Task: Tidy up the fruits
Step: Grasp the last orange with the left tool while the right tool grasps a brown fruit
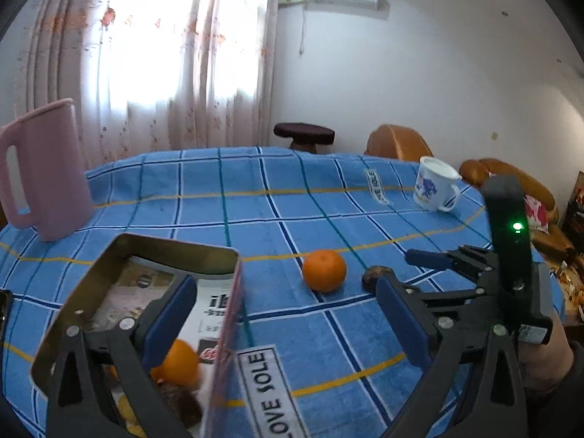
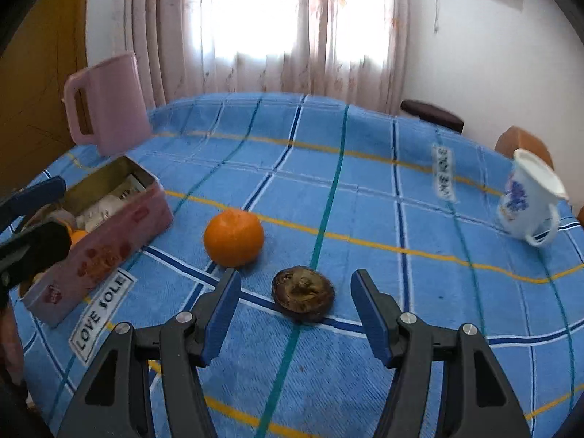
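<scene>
An orange (image 2: pixel 234 237) and a dark brown fruit (image 2: pixel 303 294) lie on the blue checked cloth. My right gripper (image 2: pixel 296 317) is open, its jaws either side of the brown fruit, just short of it. A pink tin box (image 2: pixel 109 244) at the left holds an orange (image 1: pixel 180 363) and other fruit. My left gripper (image 1: pixel 284 314) is open, its left finger (image 1: pixel 171 314) over the inside of the box (image 1: pixel 175 252), its right finger over the cloth. The loose orange (image 1: pixel 324 270) and brown fruit (image 1: pixel 374 275) show beyond it, beside the right gripper (image 1: pixel 412 277).
A pink jug (image 2: pixel 109 104) stands at the table's far left. A white mug with blue print (image 2: pixel 529 197) stands at the far right edge. Chairs and a dark stool (image 1: pixel 303 135) stand beyond the table.
</scene>
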`<state>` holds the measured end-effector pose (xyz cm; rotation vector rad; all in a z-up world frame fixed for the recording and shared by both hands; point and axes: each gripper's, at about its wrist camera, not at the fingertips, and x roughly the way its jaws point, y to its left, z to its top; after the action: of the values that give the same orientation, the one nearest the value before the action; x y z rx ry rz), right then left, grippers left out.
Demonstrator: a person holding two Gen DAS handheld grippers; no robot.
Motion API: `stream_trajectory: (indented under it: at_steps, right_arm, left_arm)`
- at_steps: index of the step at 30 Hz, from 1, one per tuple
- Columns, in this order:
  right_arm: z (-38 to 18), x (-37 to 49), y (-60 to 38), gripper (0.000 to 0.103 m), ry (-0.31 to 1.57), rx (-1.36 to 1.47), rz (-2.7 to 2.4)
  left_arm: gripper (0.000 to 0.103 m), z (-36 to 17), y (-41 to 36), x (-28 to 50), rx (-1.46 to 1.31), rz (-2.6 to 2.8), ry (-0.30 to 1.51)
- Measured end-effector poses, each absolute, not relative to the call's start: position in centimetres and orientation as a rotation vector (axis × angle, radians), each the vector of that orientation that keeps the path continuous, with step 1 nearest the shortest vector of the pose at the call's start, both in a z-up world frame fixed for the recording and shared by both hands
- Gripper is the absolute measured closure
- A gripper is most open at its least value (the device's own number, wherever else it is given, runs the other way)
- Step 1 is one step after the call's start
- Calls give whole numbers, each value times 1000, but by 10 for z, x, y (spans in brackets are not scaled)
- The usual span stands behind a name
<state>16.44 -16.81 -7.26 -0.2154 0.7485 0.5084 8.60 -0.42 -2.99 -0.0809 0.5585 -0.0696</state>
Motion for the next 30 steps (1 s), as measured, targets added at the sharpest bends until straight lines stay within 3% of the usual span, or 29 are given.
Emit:
stream_trajectory:
  at_steps: [1, 3, 4, 16, 21, 28, 30]
  right_arm:
    - [-76, 168, -169, 39, 773, -211, 505]
    - [-80, 175, -168, 57, 807, -199, 503]
    - [-81, 177, -168, 60, 813, -199, 497]
    - [-65, 174, -208, 61, 718, -47, 432]
    - [-59, 166, -217, 61, 667, -39, 413]
    - [-58, 165, -218, 61, 656, -42, 416]
    - [-58, 165, -217, 61, 657, -47, 419]
  left_arm:
    - [2, -30, -6, 90, -78, -68, 569]
    - [2, -31, -11, 96, -56, -72, 573]
    - [2, -31, -14, 101, -37, -63, 581]
    - [3, -48, -38, 138, -5, -75, 665]
    - [14, -61, -48, 160, 8, -85, 723]
    - [19, -73, -53, 181, 10, -90, 778]
    - [26, -74, -56, 185, 31, -84, 785]
